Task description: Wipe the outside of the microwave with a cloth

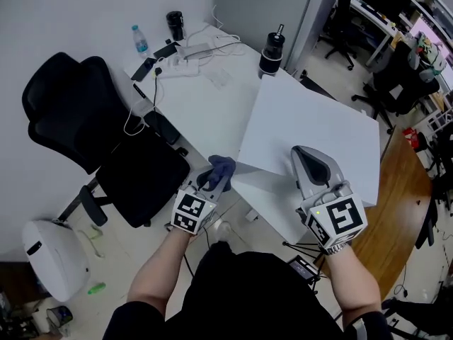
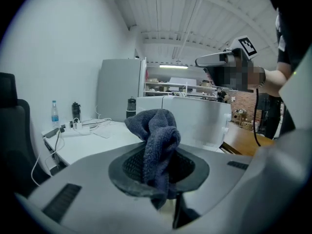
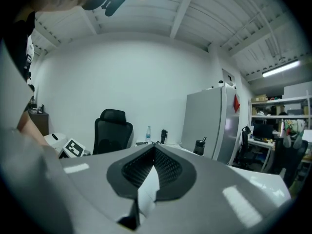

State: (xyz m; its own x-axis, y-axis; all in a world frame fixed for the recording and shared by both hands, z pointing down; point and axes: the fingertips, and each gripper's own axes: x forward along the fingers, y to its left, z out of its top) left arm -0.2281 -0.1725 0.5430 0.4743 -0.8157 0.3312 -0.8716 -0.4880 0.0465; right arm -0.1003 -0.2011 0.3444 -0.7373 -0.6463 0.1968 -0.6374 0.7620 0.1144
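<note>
Left gripper view has the cloth (image 2: 157,135), a dark blue knit rag, bunched up and standing out past the tips of the left tool (image 2: 161,168), whose jaws are closed on its lower folds. The right tool (image 1: 306,160) has its jaws drawn together at the tips with nothing between them. It sits above the near edge of the microwave (image 1: 311,129) at the lower right of the head view.

The microwave is the white box at the centre right of that frame, resting on the white tabletop (image 1: 205,105). The cloth is just beside its near left corner, and I cannot tell whether it touches.

The cloth looks soft, light and limp. It will fold and drag rather than push, so the bunched grip low on the wad seems the right hold, leaving a thick pad free to press against the panels. A looser pinch could let it slide out under friction.

The microwave looks rigid, smooth and heavy enough to stay put under light wiping. Its flat top and sides need no hold, though the empty tool could steady the casing.
</note>
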